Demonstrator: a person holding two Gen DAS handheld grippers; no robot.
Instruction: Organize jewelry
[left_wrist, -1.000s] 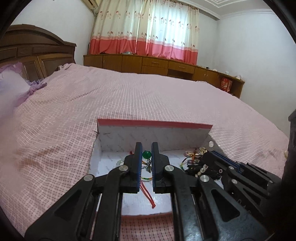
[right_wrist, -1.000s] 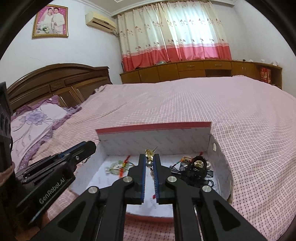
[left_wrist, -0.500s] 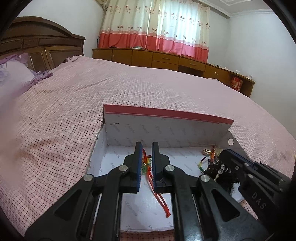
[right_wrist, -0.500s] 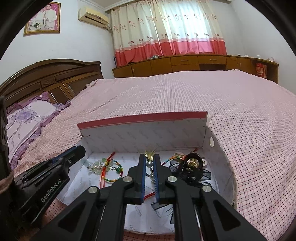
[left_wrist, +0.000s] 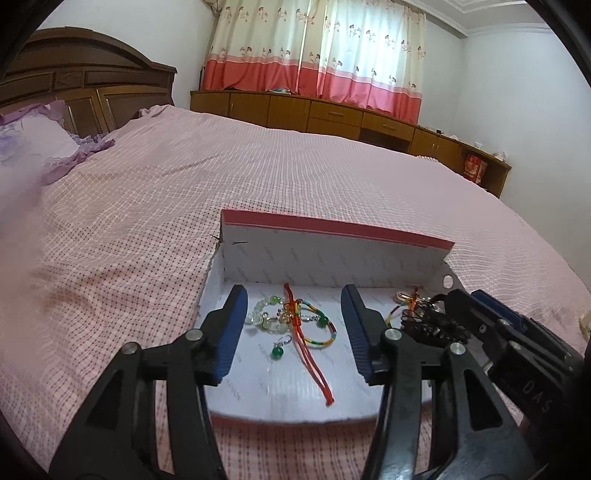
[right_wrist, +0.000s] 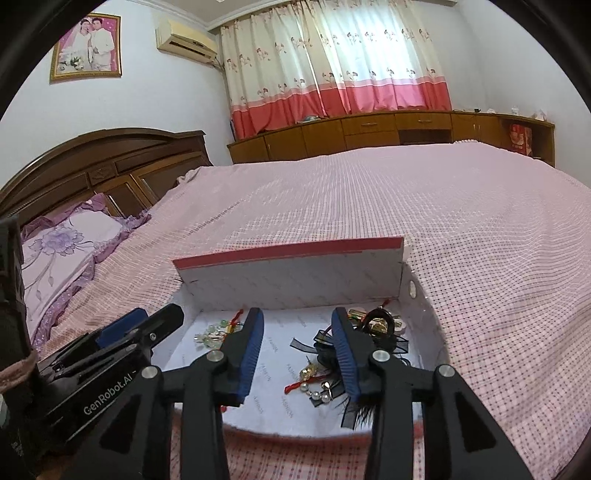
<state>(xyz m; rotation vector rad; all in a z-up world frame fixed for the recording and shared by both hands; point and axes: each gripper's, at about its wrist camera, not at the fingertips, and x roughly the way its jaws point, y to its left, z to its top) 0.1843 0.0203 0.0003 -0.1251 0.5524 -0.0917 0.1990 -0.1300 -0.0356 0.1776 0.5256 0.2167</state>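
A shallow white box with a red rim (left_wrist: 332, 229) (right_wrist: 288, 254) lies on the bed. On its left floor lie a pale green bead bracelet (left_wrist: 264, 314), a multicoloured cord bracelet with a red cord (left_wrist: 314, 332) and a green bead earring (left_wrist: 277, 351). On its right lies a dark pile of black hair pieces and gold trinkets (left_wrist: 424, 325) (right_wrist: 373, 332), with a pearl and gold piece (right_wrist: 314, 380) in front. My left gripper (left_wrist: 293, 332) is open and empty above the bracelets. My right gripper (right_wrist: 298, 350) is open and empty above the pearl piece.
The box sits on a pink checked bedspread (left_wrist: 184, 206). A purple pillow (right_wrist: 70, 240) and wooden headboard (right_wrist: 103, 158) are at the left. Wooden cabinets (right_wrist: 388, 129) and curtains line the far wall. Each gripper shows in the other's view (left_wrist: 517, 343) (right_wrist: 103, 362).
Both grippers were shut on jewelry over the box; both have opened. The cord bracelet and green pieces now lie on the left floor, the gold and pearl piece on the right.
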